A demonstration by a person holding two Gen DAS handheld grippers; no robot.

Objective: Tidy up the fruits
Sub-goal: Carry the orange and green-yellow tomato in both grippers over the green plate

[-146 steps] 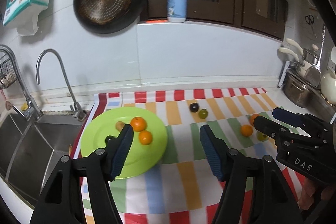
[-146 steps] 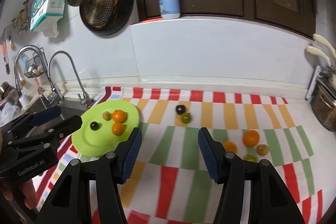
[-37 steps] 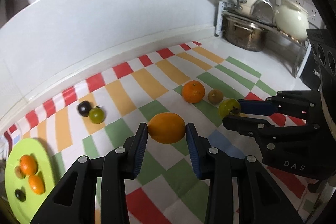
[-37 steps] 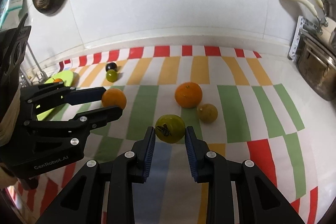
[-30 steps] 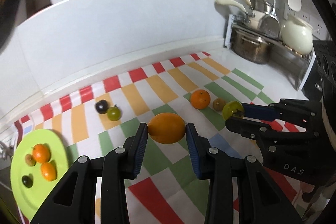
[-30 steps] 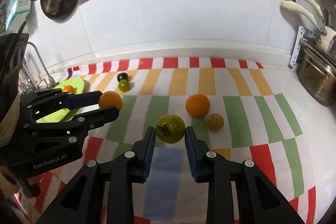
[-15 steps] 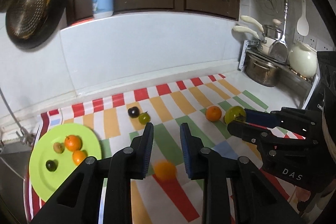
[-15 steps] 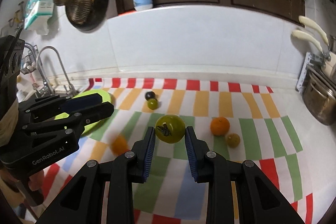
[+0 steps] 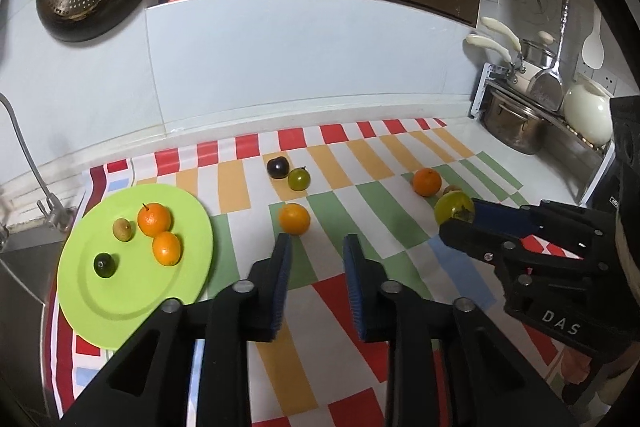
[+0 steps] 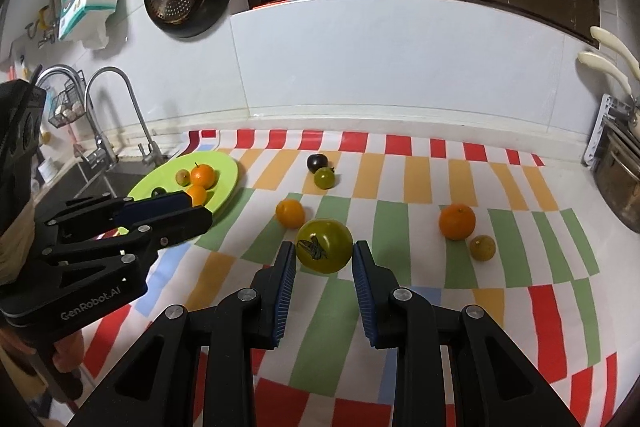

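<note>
i'm counting four oranges [image 9: 294,218] [image 9: 427,182] [image 9: 154,219] [image 9: 166,247], two green tomatoes [image 10: 324,246] [image 9: 299,179], one dark plum [image 9: 277,167], two small yellowish fruits [image 9: 122,229] [image 10: 482,247], one dark green fruit [image 9: 104,264], all sitting around one lime green plate [image 9: 120,303], with two grippers [image 9: 317,269] [image 10: 323,273] showing.

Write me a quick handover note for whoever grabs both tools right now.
Left tool: open, nothing in it; the loose round orange lies on the striped cloth just ahead.
Right tool: shut on the round green tomato, held above the cloth.
Done: four small fruits sit on the lime-green round plate.
Left: plate the tomato and orange, then the dark plum, small green tomato, far orange and small brownish fruit.
</note>
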